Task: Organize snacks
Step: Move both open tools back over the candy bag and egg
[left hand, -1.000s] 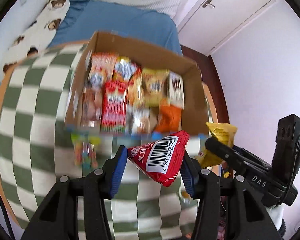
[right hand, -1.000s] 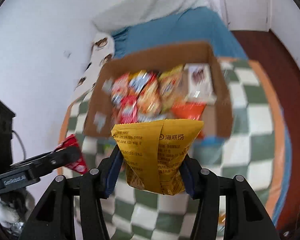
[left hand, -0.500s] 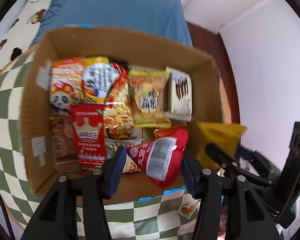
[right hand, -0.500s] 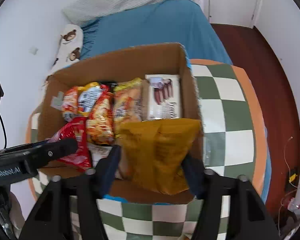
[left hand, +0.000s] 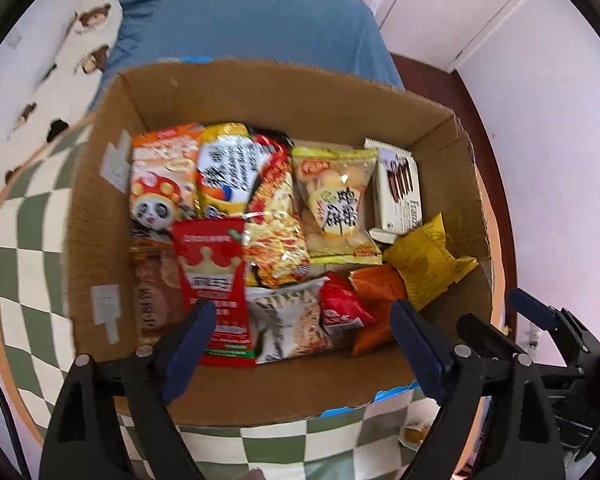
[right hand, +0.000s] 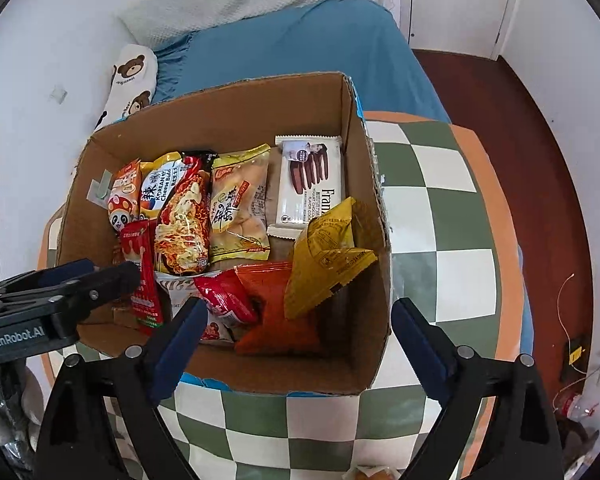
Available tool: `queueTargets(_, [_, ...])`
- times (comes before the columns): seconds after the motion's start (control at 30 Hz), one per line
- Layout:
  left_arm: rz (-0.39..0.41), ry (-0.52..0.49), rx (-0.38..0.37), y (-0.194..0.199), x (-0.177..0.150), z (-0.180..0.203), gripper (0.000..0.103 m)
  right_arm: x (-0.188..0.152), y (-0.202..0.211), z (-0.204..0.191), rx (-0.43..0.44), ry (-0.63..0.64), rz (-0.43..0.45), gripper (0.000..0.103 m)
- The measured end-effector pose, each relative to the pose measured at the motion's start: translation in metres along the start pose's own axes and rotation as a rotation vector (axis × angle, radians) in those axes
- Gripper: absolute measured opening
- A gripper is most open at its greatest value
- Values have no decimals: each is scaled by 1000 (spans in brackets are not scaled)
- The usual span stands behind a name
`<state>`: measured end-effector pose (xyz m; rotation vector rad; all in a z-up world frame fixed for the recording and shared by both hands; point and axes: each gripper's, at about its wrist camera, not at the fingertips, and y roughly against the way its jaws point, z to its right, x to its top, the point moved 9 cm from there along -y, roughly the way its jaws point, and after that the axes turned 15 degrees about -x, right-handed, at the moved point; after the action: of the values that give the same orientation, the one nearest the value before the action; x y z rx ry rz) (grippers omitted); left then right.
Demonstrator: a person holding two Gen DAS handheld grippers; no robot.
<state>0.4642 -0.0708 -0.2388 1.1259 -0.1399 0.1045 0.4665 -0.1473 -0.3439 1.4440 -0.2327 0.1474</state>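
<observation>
"GenRobot.AI" on left tool (right hand: 92, 284), "KOREAN" on noodle packet (right hand: 158, 192)

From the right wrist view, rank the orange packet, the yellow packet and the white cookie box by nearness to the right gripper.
1. Orange packet, at the box's near wall, just beyond the right gripper.
2. Yellow packet, propped against the right wall.
3. White cookie box, back right corner.

The cardboard box (right hand: 364, 216) is plain brown. The worktop (right hand: 452, 216) under it wears a green-and-cream check with an orange border. Inside the box, the red packet (left hand: 342, 306) lies beside an orange pouch (right hand: 278, 312) and a mustard-yellow packet (right hand: 326, 254) with dark print. The wafer pack (right hand: 310, 182) is white with brown wafers pictured. The bed (right hand: 300, 52) is blue, the floor (right hand: 540, 128) dark reddish brown.
</observation>
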Motion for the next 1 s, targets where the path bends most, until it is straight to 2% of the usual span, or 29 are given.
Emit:
queueTargets(0.23, [133,-45,97,41,-10,-7,89,-6,22,-2,3,-20,78,95])
queueTargets(0.57, [306,-117,166,103,-36,6,89,-31,79,-4,13,-26,207,95])
queueTargets(1.0, [429,-180,180,158,-84,29,89,-69,158,-2,11,-37,362,95])
